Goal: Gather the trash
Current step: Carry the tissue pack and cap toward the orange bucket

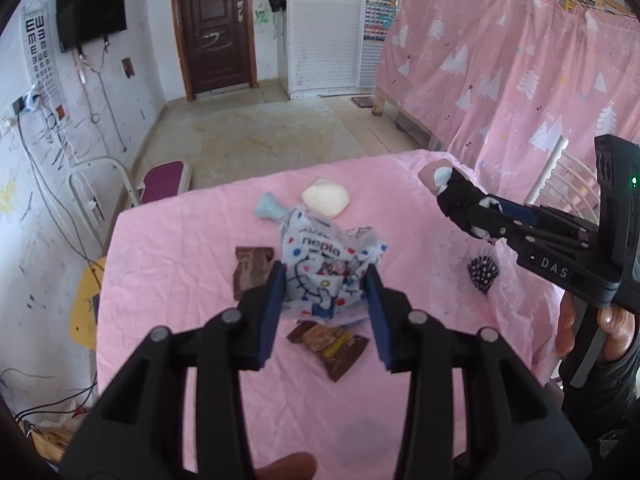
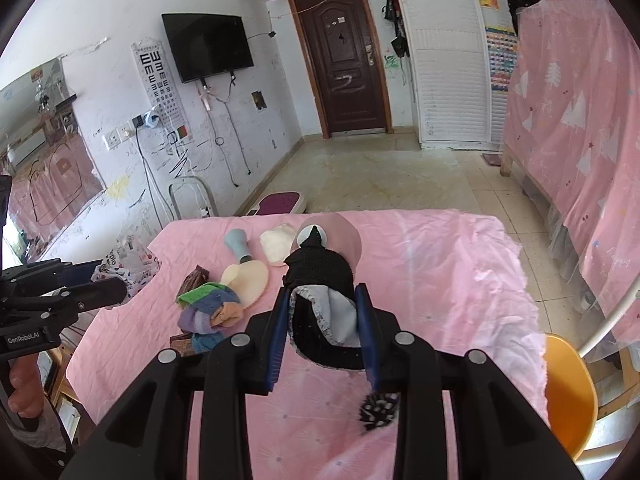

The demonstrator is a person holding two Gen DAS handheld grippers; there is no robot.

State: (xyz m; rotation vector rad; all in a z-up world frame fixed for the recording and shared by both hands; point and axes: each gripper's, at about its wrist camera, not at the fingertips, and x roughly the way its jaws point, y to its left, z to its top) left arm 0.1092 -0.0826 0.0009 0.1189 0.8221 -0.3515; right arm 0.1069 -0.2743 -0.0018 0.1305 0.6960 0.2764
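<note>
A table draped in a pink cloth (image 1: 180, 240) fills the lower half of both views, with a tiled floor and a dark brown door (image 1: 214, 24) beyond it at the top of the frame. In the left wrist view, the left gripper (image 1: 326, 276) sits at centre, its blue pads pressed against either side of a crumpled white printed wrapper (image 1: 324, 264), which it holds above the cloth. Under and beside the wrapper lie two brown snack wrappers (image 1: 328, 342), one at lower centre and one just left of the pads. Further back are a pale blue handle-shaped object (image 1: 270, 206) and a cream round pad (image 1: 326, 198). At the right edge, the right gripper (image 1: 444, 190) reaches in from a hand. In the right wrist view, that right gripper (image 2: 322, 308) is clamped narrowly on a black and grey cloth item (image 2: 320, 284) at centre frame, raised off the table. To its left on the cloth sits a bundle of coloured socks (image 2: 210, 314). A small black-and-white spotted scrap (image 2: 378, 406) lies at lower right. An orange chair (image 2: 568, 392) stands at the right edge.
</note>
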